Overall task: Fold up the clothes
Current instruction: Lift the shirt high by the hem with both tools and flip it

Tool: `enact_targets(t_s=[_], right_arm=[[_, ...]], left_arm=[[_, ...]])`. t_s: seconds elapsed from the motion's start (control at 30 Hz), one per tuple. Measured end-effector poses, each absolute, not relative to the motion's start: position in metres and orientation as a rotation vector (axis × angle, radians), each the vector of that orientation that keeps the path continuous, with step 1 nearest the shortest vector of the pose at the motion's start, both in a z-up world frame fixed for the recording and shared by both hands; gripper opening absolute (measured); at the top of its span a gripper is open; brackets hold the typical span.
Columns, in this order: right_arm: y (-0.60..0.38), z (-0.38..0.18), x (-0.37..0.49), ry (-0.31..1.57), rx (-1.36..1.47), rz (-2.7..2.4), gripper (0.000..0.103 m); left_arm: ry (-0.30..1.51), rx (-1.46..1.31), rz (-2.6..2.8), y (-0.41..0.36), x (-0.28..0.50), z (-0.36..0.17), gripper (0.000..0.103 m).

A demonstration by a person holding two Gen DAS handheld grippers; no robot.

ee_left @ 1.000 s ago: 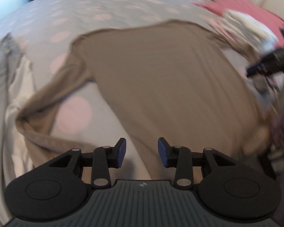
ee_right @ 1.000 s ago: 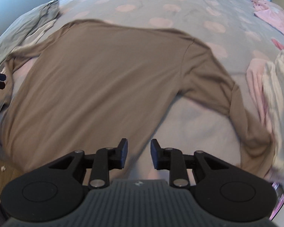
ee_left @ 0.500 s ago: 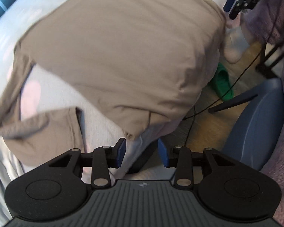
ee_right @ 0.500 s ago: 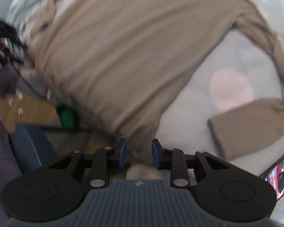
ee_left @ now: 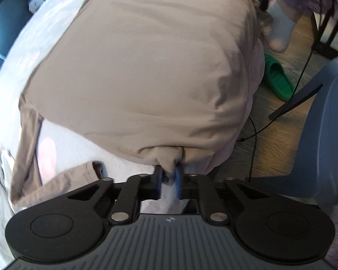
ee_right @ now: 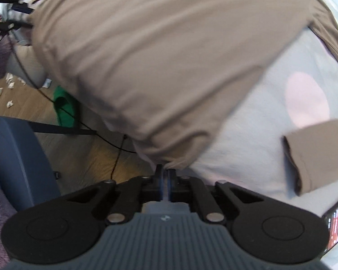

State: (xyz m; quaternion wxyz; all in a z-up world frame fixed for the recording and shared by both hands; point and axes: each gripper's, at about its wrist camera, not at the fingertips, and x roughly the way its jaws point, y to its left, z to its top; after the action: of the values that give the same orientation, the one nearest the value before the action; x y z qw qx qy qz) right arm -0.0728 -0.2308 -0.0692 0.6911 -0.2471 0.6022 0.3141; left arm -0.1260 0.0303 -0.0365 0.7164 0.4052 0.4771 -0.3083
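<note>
A tan long-sleeved shirt [ee_left: 146, 67] lies spread on the pale dotted bed cover [ee_left: 115, 164], its hem hanging over the bed's edge. My left gripper [ee_left: 168, 172] points down at one corner of that hem, jaws closing, and a bunch of the tan cloth is pinched between the blue pads. In the right wrist view the shirt [ee_right: 157, 56] fills the upper frame. My right gripper [ee_right: 165, 171] is closing tight on the hem's other corner, with a thin fold of cloth between the pads. A sleeve cuff [ee_right: 315, 153] lies on the cover to the right.
Below the bed's edge is wooden floor with a green slipper [ee_left: 278, 78], black cables and a blue chair [ee_left: 326, 135]. A person's socked foot [ee_left: 279, 31] stands nearby. White paper scraps [ee_right: 4, 87] lie on the floor. A phone [ee_right: 335, 220] sits at the right edge.
Both grippers dropped toward the bed's near edge and tipped downward. Their jaws, open half a second ago, have come together on the shirt's hem corners.
</note>
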Motion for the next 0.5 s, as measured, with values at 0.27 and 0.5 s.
enact_targets(t_s=[0.27, 0.5], right_arm=[[-0.255, -0.040, -0.073, 1.384, -0.492, 0.678, 0.002], [-0.275, -0.051, -0.076, 1.483, -0.504, 0.581, 0.001]], left_arm=[[1.300, 0.375, -0.730, 0.074, -0.090, 0.006, 0.003], [1.501, 0.230, -0.588, 0.102, -0.075, -0.016, 0.002]])
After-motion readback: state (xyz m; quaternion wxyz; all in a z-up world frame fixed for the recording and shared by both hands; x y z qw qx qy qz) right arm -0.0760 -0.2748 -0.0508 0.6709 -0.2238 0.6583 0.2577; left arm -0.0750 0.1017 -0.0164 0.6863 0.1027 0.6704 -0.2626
